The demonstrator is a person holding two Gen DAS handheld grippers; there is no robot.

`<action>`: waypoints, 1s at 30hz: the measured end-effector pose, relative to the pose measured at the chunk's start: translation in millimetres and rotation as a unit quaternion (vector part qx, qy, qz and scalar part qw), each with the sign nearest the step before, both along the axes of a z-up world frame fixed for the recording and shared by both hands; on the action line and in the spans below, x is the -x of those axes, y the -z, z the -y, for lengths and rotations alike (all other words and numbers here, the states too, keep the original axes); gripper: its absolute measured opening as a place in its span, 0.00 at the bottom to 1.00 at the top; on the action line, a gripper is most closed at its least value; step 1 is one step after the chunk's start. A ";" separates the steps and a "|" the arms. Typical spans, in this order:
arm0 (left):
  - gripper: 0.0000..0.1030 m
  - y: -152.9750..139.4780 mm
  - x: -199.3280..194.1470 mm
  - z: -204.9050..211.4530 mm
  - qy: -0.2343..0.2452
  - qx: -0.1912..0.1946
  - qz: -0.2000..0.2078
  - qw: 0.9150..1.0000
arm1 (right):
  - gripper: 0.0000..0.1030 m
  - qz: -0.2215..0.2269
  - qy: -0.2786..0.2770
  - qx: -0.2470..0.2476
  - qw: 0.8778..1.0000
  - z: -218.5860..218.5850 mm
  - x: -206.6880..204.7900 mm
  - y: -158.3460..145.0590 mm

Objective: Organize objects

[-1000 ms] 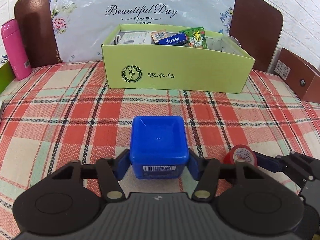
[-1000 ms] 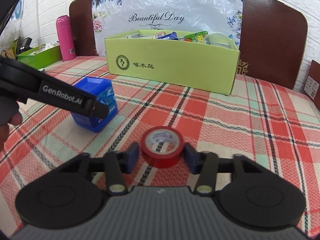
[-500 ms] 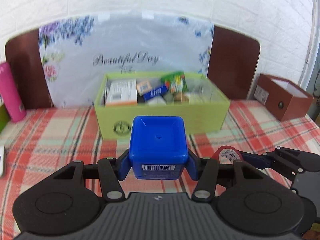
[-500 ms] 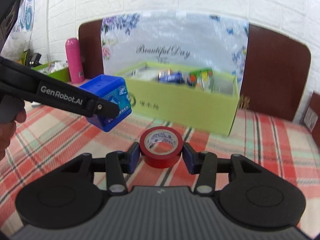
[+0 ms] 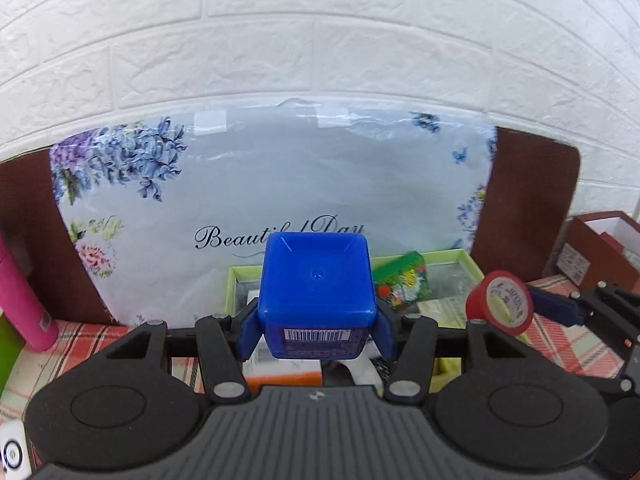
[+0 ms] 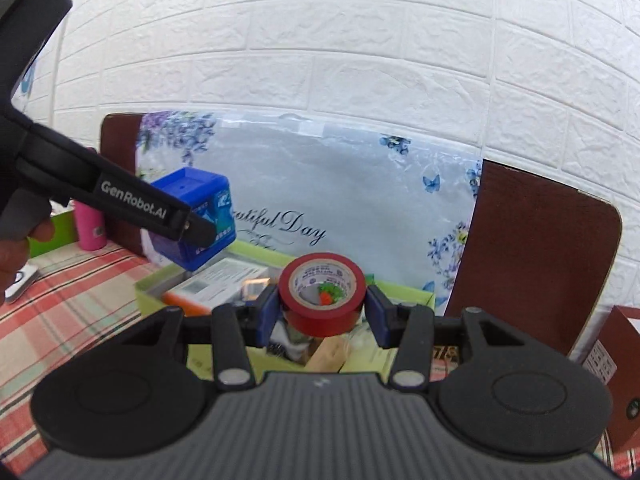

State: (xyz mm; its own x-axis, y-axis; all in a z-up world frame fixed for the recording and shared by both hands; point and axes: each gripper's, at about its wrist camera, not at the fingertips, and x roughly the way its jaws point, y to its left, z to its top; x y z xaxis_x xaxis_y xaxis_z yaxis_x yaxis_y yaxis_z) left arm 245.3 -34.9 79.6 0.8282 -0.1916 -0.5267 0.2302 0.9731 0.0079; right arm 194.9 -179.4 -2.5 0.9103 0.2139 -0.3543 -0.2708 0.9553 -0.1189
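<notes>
my left gripper [image 5: 316, 330] is clamped on the blue box [image 5: 316, 292] by its flat sides, above the green box [image 5: 452, 258]; rigid plastic, prob light, slick. right gripper [image 6: 322, 314] pinches the red tape roll [image 6: 322, 298] across its rim over that box; stiff, grippy.

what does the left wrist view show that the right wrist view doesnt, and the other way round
Only the left wrist view: the barcode label on the blue box, seen square on in the left claw.

Only the right wrist view: the person's hand and the roll's open core.

Both: blue box, red tape roll clamped in the right claw, green box, pink bottle.
</notes>
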 end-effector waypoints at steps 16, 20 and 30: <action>0.82 40.8 -12.5 -6.5 -0.017 -0.017 0.026 0.999 | 0.98 0.026 0.038 0.013 0.999 -7.0 -25.7 51.8; 0.82 34.1 6.0 -5.4 -0.019 -0.026 0.037 0.999 | 1.00 0.018 0.045 0.006 0.999 -5.7 -13.7 45.3; 0.92 15.4 78.4 5.8 -0.064 -0.090 0.040 0.993 | 1.00 -0.025 0.065 -0.044 0.997 19.0 58.8 16.4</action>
State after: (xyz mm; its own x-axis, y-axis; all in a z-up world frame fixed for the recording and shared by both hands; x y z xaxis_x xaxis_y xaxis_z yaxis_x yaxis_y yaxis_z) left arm 166.9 -40.7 64.2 0.8800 0.0097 -0.4748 0.0958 0.9756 0.1975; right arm 136.2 -198.4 -18.9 0.9137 0.1281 -0.3858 -0.1481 0.9887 -0.0224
